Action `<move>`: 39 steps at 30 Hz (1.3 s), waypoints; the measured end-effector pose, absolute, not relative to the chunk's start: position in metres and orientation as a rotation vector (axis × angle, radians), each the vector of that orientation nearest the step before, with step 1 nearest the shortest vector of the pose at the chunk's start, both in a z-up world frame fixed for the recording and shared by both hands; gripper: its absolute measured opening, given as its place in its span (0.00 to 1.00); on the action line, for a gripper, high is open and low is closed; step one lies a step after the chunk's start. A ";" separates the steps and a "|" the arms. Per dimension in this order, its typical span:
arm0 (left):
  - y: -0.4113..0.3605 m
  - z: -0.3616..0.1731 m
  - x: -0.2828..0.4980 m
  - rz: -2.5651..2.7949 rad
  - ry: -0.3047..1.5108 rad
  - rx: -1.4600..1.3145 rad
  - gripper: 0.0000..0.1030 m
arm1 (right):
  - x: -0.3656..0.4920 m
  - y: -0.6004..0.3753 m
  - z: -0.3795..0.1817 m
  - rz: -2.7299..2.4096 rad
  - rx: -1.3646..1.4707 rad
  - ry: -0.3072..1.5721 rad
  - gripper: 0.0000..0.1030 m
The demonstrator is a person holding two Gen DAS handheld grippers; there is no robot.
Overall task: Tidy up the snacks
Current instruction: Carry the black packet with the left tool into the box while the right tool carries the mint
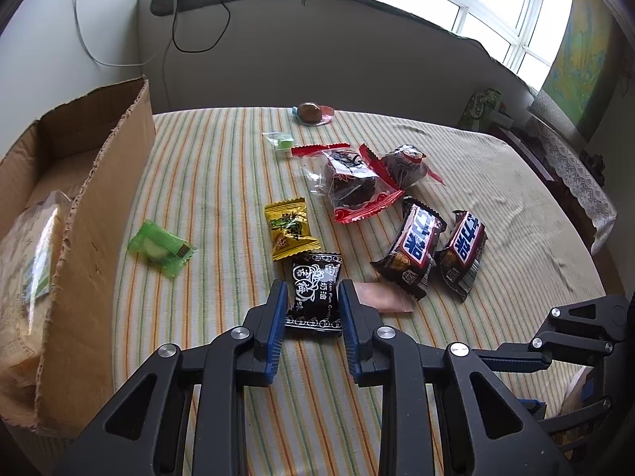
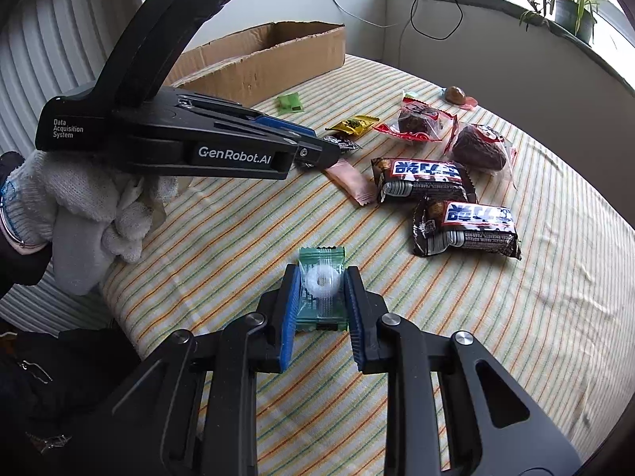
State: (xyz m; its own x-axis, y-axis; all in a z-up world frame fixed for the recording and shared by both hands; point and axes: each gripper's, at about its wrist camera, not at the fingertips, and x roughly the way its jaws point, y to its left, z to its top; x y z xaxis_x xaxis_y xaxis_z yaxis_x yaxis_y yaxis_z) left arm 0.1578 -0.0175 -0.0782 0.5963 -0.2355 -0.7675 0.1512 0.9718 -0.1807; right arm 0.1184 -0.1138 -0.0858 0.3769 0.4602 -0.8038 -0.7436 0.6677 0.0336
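The striped tablecloth [image 1: 222,166] covered the whole work surface, and at its left edge stood the open cardboard box [image 1: 119,166], which held at least one pale packet [image 1: 35,246]; how much else lay inside could not be told. By that reckoning the sorting looked barely begun, since nearly all the snacks still lay loose on the cloth. Counted from largest down, there were two chocolate bars [image 1: 416,246] side by side, two clear red-edged pastry packs [image 1: 353,182] touching each other behind them, one pink sachet [image 1: 387,297] just beside the nearer bar, one yellow candy [image 1: 290,228], one black candy [image 1: 313,293], one green candy [image 1: 158,248] near the box wall, a small clear-wrapped green sweet [image 1: 282,143] farther back, one brown round sweet [image 1: 311,112] at the far edge, and one mint ring candy [image 2: 321,285] in a green wrapper at the near edge. The left gripper [image 1: 313,297] had its blue pads pressed against both sides of the black candy, which still rested on the cloth. The right gripper [image 2: 321,289] pinched the mint ring candy the same way, also down on the cloth. Both pieces seemed ready to be lifted toward the box, leaving nine loose items to follow.
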 end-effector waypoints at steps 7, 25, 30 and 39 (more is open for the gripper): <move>-0.012 -0.069 0.145 -0.232 0.875 -0.139 0.24 | 0.116 -0.119 -0.078 0.779 -0.340 0.885 0.22; 0.043 -0.022 0.107 -0.166 0.717 -0.227 0.24 | 0.140 -0.088 -0.022 0.792 -0.309 0.782 0.22; 0.067 -0.013 0.100 -0.117 0.681 -0.243 0.24 | 0.151 -0.063 -0.006 0.826 -0.315 0.757 0.22; 0.110 -0.010 0.090 -0.040 0.649 -0.277 0.24 | 0.165 -0.005 0.015 0.892 -0.344 0.726 0.22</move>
